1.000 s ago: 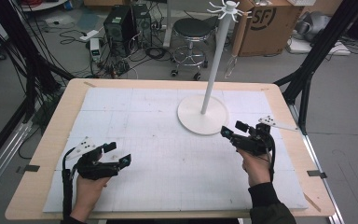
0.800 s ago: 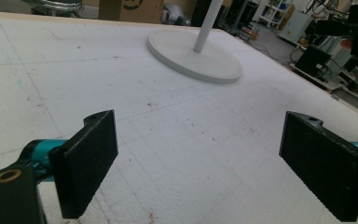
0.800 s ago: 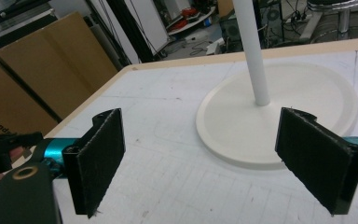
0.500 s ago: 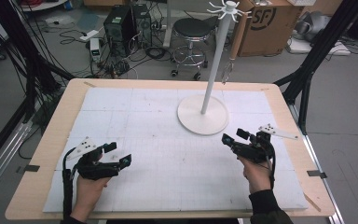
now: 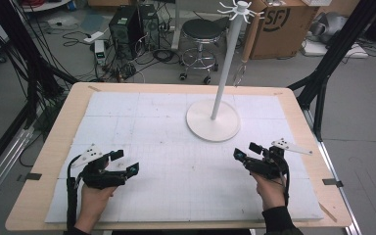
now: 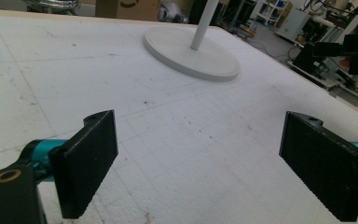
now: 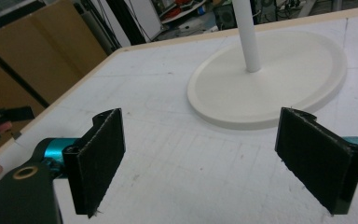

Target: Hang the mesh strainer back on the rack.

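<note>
Claws (image 5: 125, 161) (image 5: 247, 151) agape, both empty.

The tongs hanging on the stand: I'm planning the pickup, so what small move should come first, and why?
Probably lift the right claw toward the tongs. They hang from the white stand on its right side, and both claws rest low on the table, open and empty.

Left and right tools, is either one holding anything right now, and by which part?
Nothing is held. The left tool and right tool both have jaws open over the bare white mat.
</note>
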`<state>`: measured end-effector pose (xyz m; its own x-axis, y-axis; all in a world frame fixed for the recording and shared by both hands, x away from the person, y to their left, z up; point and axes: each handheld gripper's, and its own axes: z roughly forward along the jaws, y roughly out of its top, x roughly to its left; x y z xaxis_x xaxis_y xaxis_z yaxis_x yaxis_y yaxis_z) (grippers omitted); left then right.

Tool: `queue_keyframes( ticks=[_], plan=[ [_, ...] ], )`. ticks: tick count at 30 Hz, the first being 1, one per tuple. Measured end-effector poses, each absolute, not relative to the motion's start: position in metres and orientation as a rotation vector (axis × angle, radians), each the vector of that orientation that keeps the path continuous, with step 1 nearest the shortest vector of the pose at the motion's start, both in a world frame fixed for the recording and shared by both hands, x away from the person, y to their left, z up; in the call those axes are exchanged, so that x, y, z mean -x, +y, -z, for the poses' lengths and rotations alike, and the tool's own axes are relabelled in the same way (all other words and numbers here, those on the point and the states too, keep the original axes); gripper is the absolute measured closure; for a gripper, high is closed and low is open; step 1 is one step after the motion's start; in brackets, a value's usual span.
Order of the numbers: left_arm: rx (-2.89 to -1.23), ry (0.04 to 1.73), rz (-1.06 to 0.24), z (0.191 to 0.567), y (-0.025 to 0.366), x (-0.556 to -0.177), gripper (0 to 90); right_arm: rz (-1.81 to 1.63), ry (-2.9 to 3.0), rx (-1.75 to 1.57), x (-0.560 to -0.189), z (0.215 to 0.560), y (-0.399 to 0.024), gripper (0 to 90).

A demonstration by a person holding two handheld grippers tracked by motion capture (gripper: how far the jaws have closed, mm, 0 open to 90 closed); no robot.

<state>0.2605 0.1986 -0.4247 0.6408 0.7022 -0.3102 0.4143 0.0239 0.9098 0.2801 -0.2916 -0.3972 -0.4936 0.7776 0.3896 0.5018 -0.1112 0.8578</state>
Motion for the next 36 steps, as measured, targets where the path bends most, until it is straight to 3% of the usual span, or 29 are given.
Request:
queue_keyframes(
  ticks=[36],
  plan=[
    [-1.62, 0.928, -0.274, 0.433, 0.195, -0.259, 12.0, -1.708, 1.982, -1.307, -0.266, 0.419, -0.289, 15.3]
  ],
)
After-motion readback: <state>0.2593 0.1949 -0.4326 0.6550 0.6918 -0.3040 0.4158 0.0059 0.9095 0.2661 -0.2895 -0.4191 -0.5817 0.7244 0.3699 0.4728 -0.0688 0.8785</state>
